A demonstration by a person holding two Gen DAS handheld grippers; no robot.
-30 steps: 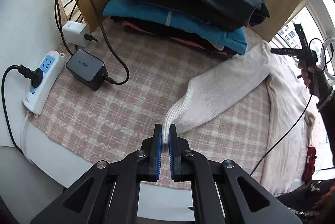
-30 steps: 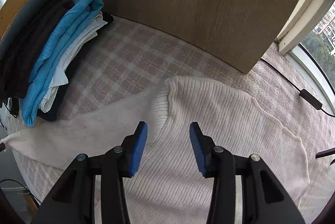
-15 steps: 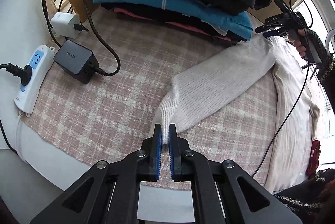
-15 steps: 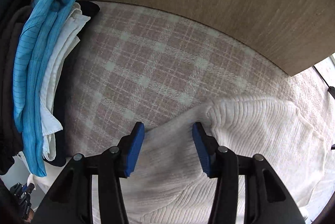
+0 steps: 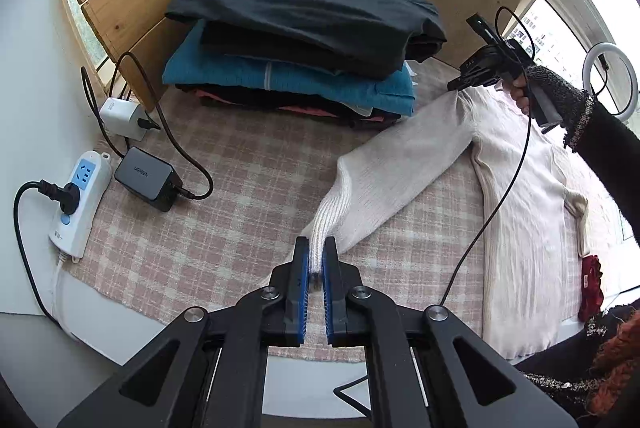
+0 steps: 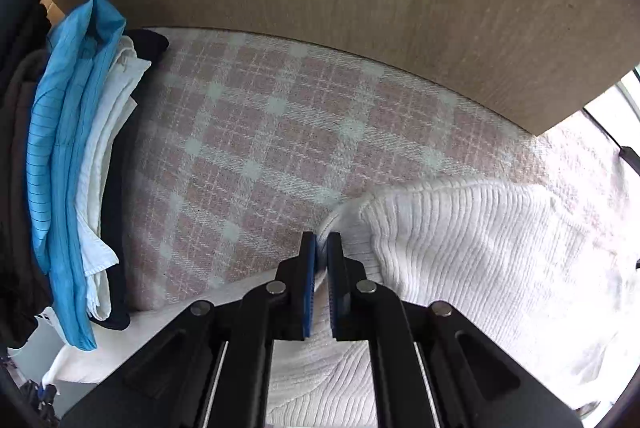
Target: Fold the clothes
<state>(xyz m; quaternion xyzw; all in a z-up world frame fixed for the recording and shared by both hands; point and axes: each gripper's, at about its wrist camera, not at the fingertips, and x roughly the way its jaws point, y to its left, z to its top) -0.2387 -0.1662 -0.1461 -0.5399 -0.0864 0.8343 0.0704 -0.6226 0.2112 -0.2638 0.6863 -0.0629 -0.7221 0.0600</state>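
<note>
A cream ribbed sweater lies spread on the pink plaid cloth, one sleeve stretched out toward me. My left gripper is shut on the sleeve's cuff, lifted a little off the cloth. In the same view my right gripper is held by a hand at the sweater's shoulder. The right wrist view shows my right gripper shut on a pinch of the sweater at its shoulder edge, pointing straight down at the cloth.
A stack of folded clothes stands at the back, seen side-on as the stack left of my right gripper. A power strip, black charger and white adapter lie at left. A wooden board walls the back.
My right gripper moved down onto the sweater's shoulder and shut on it. My left gripper rose with the cuff still in it.
</note>
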